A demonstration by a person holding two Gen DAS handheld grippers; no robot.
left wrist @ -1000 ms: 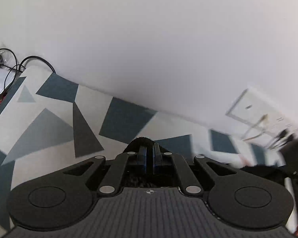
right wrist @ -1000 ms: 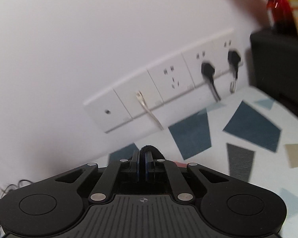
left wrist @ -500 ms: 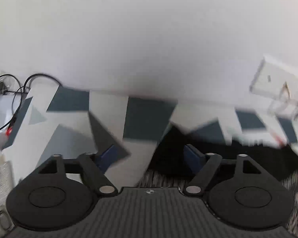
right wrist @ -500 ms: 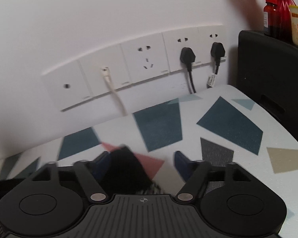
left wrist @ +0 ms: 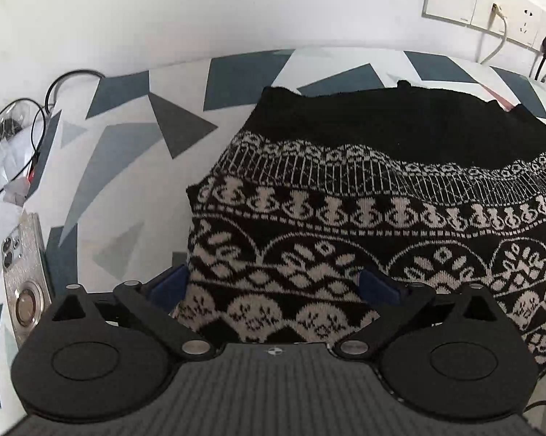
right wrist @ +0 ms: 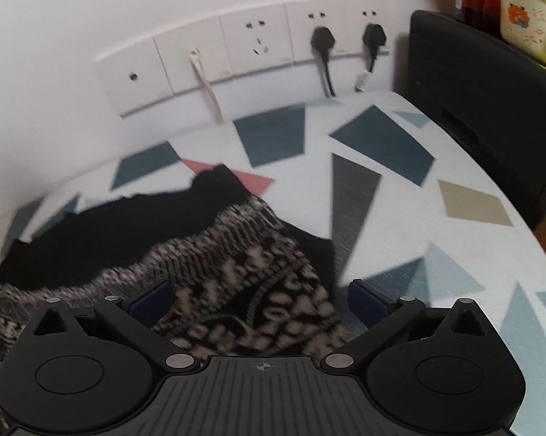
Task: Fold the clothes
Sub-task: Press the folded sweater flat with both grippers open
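Both sets of jaws stand wide apart and hold nothing. A second ago each pair was pinched shut on a bit of black fabric; half a second ago they were already spread. So the garment has just been let go, which I read as one fold laid down and released.

Between the left gripper's [left wrist: 273,287] blue fingers [left wrist: 169,287] lies the near left part of the knitted sweater [left wrist: 363,218], black with cream patterned bands; whether the pads touch the knit I cannot tell. The right gripper [right wrist: 260,299] sits over the sweater's right end [right wrist: 244,283], its left finger above the knit and its right finger [right wrist: 367,299] over the bare tablecloth [right wrist: 436,236].

The sweater rests flat on the geometric-print tablecloth [left wrist: 127,152], a plain black layer [left wrist: 400,123] at the far side toward the wall and the patterned layer nearer. It looks part-folded; my guess is another fold or some smoothing is still due.

Both grippers are low and level, pointing across the table toward the wall, and each view has dropped from wall and sockets to the cloth, so the hands have come down and back.

Further out, a phone [left wrist: 20,272] and cables [left wrist: 37,116] lie at the left, wall sockets [right wrist: 258,43] with two black plugs behind, and a black box [right wrist: 491,109] to the right
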